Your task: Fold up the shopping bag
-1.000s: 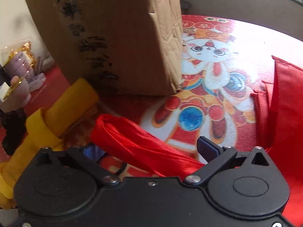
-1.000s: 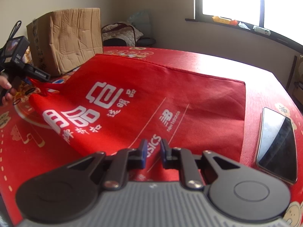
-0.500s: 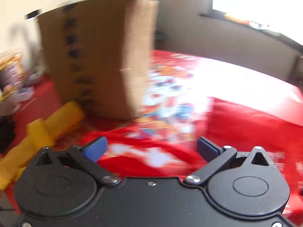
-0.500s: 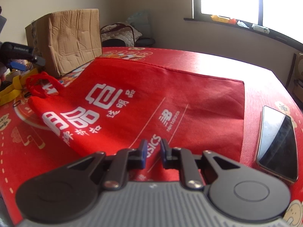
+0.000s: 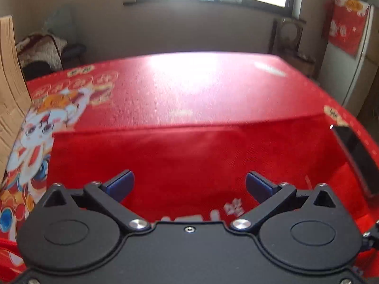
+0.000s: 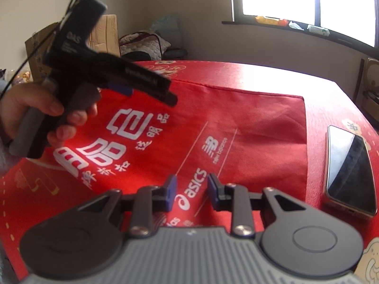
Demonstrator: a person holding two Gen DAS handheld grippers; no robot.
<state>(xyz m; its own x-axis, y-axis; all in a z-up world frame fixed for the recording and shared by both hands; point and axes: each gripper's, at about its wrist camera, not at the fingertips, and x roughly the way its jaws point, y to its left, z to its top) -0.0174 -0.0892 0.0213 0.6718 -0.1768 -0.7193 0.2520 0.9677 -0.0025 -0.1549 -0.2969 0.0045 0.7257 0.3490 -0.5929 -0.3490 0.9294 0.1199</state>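
A red shopping bag (image 6: 213,123) with white lettering lies flat on the red tablecloth; in the left wrist view its plain red cloth (image 5: 189,153) fills the lower half. My left gripper (image 5: 189,184) hovers over the bag, open wide, nothing between its blue pads. From the right wrist view I see it (image 6: 151,90) held in a hand (image 6: 54,111) above the bag's left part. My right gripper (image 6: 191,189) sits low at the bag's near edge. Its jaws are opening, and only the flat printed cloth shows through the gap.
A phone (image 6: 348,170) lies on the tablecloth just right of the bag, also in the left wrist view (image 5: 357,156). A cardboard box (image 5: 9,94) stands at the table's far left. Printed tablecloth (image 5: 189,82) stretches beyond the bag towards the window. A fridge (image 5: 350,47) stands right.
My left gripper let go of the bag's red handles near the box, opened wide and swung right over the bag. My right gripper stayed put and its jaws widened.
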